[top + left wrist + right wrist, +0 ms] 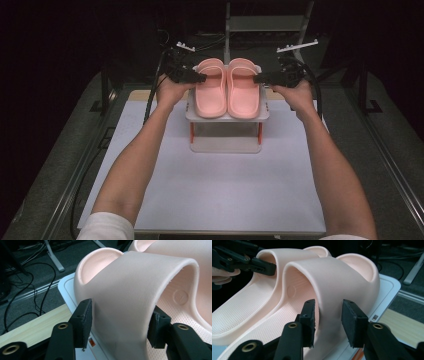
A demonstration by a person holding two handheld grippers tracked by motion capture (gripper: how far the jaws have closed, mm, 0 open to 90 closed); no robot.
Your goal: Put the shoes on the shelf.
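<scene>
Two claws [201, 78] [258, 78], open, straddling slipper straps [212, 71] [243, 68]

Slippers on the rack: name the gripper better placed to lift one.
Probably left. The left gripper straddles the left slipper's strap with both pads close to it; the right gripper also straddles the right slipper's strap, but one pad stands visibly apart.

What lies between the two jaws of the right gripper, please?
The strap of the right-hand pink slipper stands between the right gripper jaws, with gaps on both sides, as the right gripper view shows.
</scene>
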